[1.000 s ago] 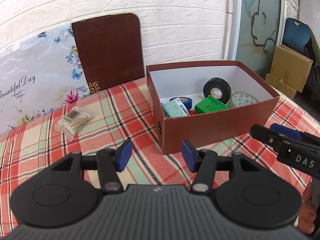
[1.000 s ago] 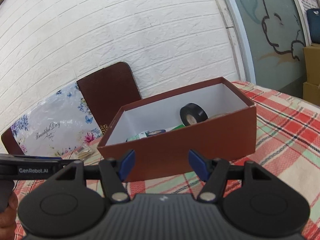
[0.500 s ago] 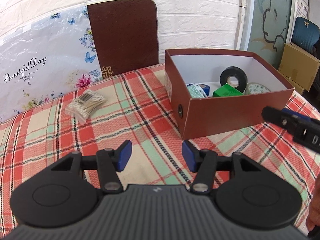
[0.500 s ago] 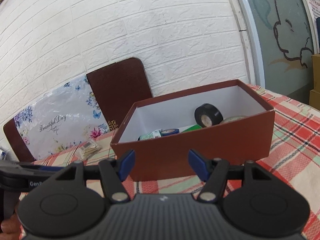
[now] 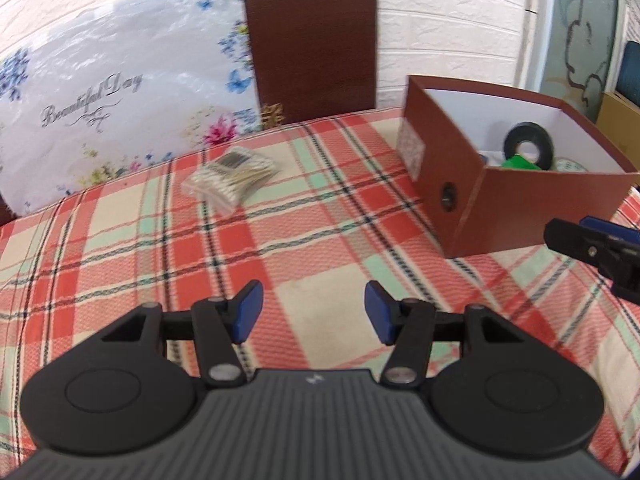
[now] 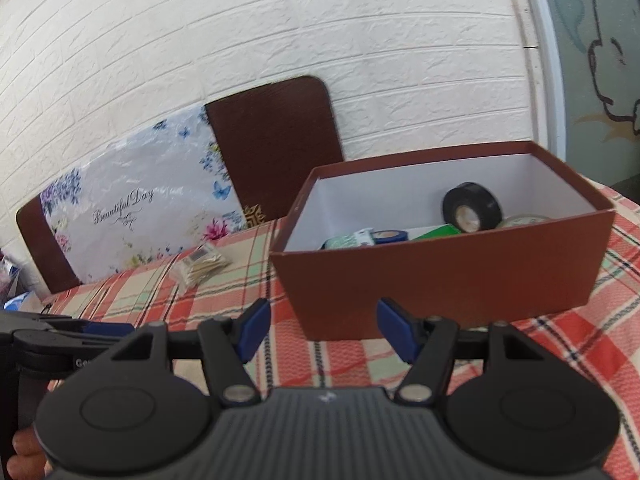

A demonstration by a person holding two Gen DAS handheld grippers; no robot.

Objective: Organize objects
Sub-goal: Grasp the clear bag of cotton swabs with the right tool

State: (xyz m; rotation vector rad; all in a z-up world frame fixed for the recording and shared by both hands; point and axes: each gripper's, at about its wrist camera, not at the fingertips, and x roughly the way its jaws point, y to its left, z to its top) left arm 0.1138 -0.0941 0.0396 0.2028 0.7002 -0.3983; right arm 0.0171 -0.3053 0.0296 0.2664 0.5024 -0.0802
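Observation:
A clear packet of cotton swabs lies on the plaid tablecloth, far left of a brown open box. The packet also shows in the right wrist view. The box holds a black tape roll, a blue tape roll, a green box and a teal packet. My left gripper is open and empty, above the cloth short of the packet. My right gripper is open and empty in front of the box.
A brown board and a floral "Beautiful Day" panel lean against the white brick wall behind the table. Cardboard boxes stand at the far right. The right gripper's finger shows at the right edge of the left wrist view.
My left gripper has swung left, so the swab packet now sits nearer the centre and the box has shifted right. The right gripper has drawn back slightly from the box. Both stayed open.

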